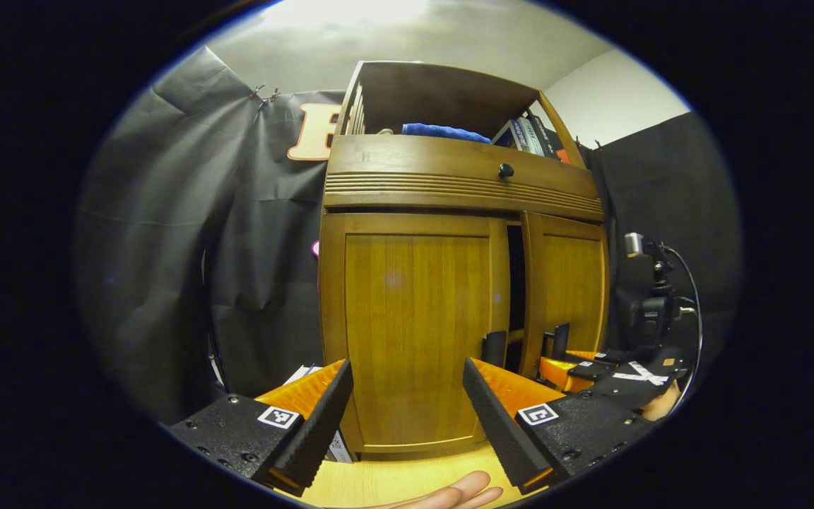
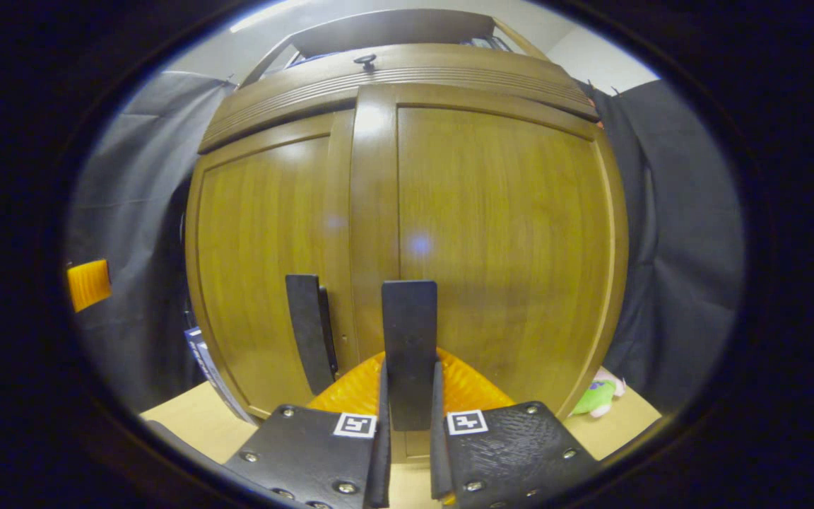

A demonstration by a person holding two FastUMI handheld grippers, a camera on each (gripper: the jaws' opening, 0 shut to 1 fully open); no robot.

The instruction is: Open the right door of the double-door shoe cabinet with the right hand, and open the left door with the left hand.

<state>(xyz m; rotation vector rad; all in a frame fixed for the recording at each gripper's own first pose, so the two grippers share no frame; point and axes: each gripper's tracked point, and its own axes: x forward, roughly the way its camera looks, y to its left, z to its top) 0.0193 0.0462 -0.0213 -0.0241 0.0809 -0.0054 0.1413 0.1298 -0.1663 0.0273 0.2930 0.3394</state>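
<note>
Ahead of the left gripper [image 1: 407,403], whose fingers stand spread wide with nothing between them, rises the brown wooden double-door shoe cabinet [image 1: 449,198]; its left door [image 1: 414,332] is closed. Beyond that gripper's right finger, the right gripper [image 1: 523,346] sits at the right door [image 1: 566,283], which stands slightly ajar with a dark gap beside it. In the right gripper view, the right gripper's [image 2: 407,396] fingers are pressed onto a flat black door handle [image 2: 409,339] on the door's inner edge.
</note>
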